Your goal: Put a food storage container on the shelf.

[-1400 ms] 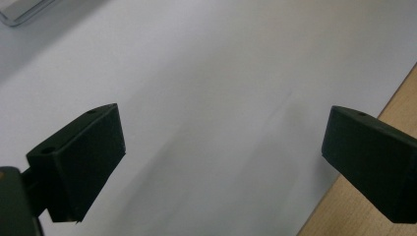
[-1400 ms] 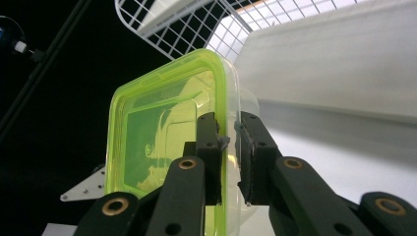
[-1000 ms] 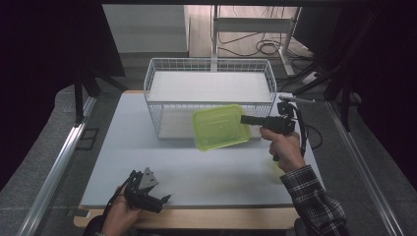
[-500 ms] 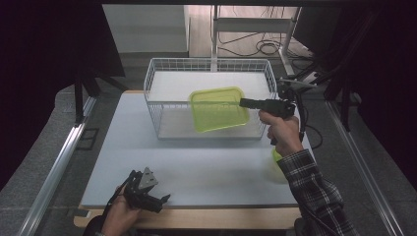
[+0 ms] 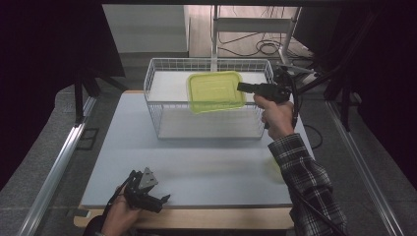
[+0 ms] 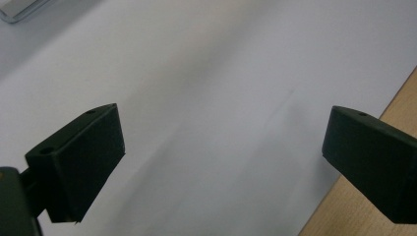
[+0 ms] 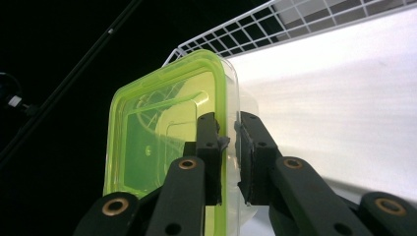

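Observation:
A clear food box with a yellow-green lid (image 5: 215,90) hangs above the white wire basket (image 5: 156,97), held level over its middle. My right gripper (image 5: 242,87) is shut on the box's right edge. In the right gripper view the two jaws pinch the rim of the box (image 7: 162,132), lid facing left, and my right gripper (image 7: 228,147) points toward the basket rim (image 7: 236,29). My left gripper (image 5: 160,200) rests low at the table's front left corner, held by a hand. Its jaws stand wide apart over bare white tabletop (image 6: 206,88), left gripper (image 6: 221,142) holding nothing.
The white table (image 5: 196,167) has a wooden front edge (image 5: 206,219). A faint yellow-green object (image 5: 273,164) lies by the right forearm near the table's right side. Metal rails run along both sides on the floor, and cables lie behind the basket.
The right gripper has carried the box up and back, from the basket's front right wall to above its middle. The left gripper has stayed put.

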Available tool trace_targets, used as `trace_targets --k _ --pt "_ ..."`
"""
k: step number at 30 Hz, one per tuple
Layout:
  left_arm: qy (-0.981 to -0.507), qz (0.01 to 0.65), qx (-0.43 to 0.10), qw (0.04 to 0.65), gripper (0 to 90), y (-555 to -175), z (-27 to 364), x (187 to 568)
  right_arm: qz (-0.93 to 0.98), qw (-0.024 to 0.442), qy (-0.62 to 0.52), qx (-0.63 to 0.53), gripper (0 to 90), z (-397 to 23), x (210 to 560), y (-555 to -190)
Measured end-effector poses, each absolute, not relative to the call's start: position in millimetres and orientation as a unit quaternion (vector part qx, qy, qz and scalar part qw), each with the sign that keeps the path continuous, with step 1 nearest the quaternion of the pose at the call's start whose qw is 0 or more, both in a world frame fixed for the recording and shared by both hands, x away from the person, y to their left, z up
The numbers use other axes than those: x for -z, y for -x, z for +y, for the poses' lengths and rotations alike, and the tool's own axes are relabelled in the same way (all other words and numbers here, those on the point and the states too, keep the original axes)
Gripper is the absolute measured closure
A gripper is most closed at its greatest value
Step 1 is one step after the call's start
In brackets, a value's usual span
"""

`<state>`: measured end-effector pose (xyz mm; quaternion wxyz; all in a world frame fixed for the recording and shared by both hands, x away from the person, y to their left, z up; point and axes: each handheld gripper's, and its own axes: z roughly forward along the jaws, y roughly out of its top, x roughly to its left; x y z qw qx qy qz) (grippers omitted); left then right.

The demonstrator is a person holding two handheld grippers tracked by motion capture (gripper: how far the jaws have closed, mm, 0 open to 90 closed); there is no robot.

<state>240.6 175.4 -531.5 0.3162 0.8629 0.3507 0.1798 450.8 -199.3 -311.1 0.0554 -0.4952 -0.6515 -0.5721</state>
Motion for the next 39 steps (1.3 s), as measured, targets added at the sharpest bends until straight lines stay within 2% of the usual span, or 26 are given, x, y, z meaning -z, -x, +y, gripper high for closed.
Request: trace_targets --k 8,27,39 --pt "-0.863 0.351 -0.178 0.316 2.1 -240.5 174.6 532.0 -0.646 0.027 0.510 0.567 80.1 -186.6 306.2 -467.7" --pt "-0.865 0.350 -0.179 0.312 1.8 -240.9 173.4 532.5 -0.638 -0.003 0.538 0.551 79.8 -173.0 315.4 -490.3" --pt "-0.866 0.349 -0.178 0.310 1.8 -241.1 172.8 533.1 -0.656 -0.036 0.535 0.531 75.1 -170.6 320.0 -497.6"
